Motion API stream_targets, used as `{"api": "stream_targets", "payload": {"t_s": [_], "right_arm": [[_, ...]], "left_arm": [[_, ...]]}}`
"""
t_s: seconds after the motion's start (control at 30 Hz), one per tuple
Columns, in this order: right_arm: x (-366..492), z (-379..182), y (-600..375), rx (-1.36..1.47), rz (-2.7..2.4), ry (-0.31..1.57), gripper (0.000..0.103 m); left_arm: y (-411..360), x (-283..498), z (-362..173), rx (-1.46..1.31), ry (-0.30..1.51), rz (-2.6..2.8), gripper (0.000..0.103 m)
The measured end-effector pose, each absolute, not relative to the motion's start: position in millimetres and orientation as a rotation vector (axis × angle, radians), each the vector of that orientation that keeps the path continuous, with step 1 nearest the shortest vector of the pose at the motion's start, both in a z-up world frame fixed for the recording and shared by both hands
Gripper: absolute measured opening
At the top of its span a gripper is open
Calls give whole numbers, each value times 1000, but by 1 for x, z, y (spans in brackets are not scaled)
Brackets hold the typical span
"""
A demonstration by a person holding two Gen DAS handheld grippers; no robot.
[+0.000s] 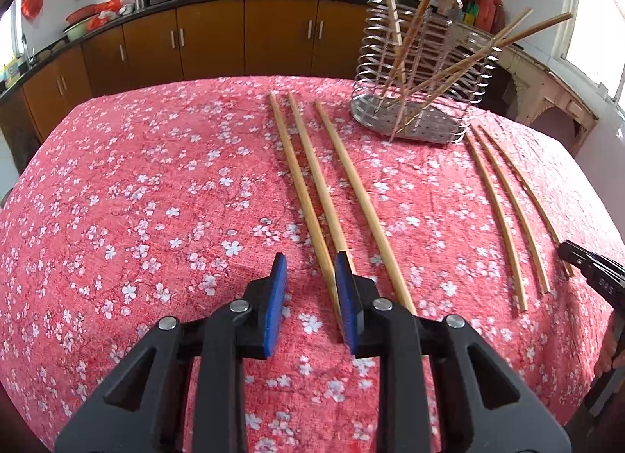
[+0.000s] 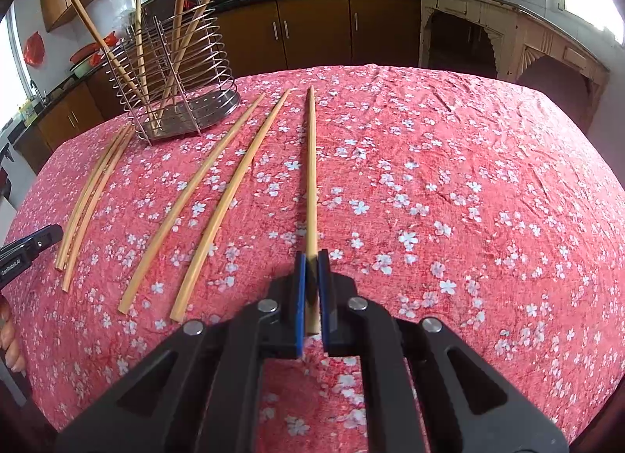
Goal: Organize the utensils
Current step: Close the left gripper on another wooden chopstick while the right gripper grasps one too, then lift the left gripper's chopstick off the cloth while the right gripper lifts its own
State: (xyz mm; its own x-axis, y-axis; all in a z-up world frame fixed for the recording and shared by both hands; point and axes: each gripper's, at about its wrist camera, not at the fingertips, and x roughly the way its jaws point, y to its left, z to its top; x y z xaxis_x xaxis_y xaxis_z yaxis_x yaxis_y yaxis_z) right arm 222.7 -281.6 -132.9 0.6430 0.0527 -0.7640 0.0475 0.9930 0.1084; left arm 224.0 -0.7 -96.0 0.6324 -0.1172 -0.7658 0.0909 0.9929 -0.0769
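Note:
Loose wooden chopsticks lie on the red flowered tablecloth (image 1: 156, 187). My left gripper (image 1: 311, 277) is open and low over a group of three. The leftmost chopstick (image 1: 289, 163) runs between its blue pads (image 1: 276, 289), close to the right one, with a gap on the left side. My right gripper (image 2: 311, 261) is shut on a single chopstick (image 2: 311, 171) whose far end points away across the table. A wire metal holder (image 1: 422, 74) (image 2: 172, 74) stands at the far side with several chopsticks leaning in it.
Two more chopsticks (image 2: 218, 199) lie left of the held one. The other gripper shows at each frame's edge: the right gripper (image 1: 586, 269) and the left gripper (image 2: 27, 249). A person's fingers (image 2: 8, 328) appear at the left. Brown kitchen cabinets (image 1: 242, 38) stand behind the table.

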Motion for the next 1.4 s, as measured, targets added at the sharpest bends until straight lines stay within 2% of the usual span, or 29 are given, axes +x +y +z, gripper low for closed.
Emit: {"api": "stream_targets", "payload": {"t_s": [0.2, 0.37, 1.1, 1.27, 1.4], "right_arm": [[223, -133, -281, 125, 5, 873, 8], [223, -133, -284, 131, -3, 872, 8], [223, -133, -283, 111, -16, 868, 7], [206, -112, -284, 64, -31, 768, 7], [191, -85, -286, 43, -44, 669, 7]], "left_arm": [[-6, 230, -99, -28, 886, -133, 25], [-2, 236, -100, -5, 888, -75, 8], [9, 233, -99, 13, 887, -51, 7], [23, 216, -90, -6, 849, -59, 7], [36, 193, -63, -7, 735, -73, 7]]}}
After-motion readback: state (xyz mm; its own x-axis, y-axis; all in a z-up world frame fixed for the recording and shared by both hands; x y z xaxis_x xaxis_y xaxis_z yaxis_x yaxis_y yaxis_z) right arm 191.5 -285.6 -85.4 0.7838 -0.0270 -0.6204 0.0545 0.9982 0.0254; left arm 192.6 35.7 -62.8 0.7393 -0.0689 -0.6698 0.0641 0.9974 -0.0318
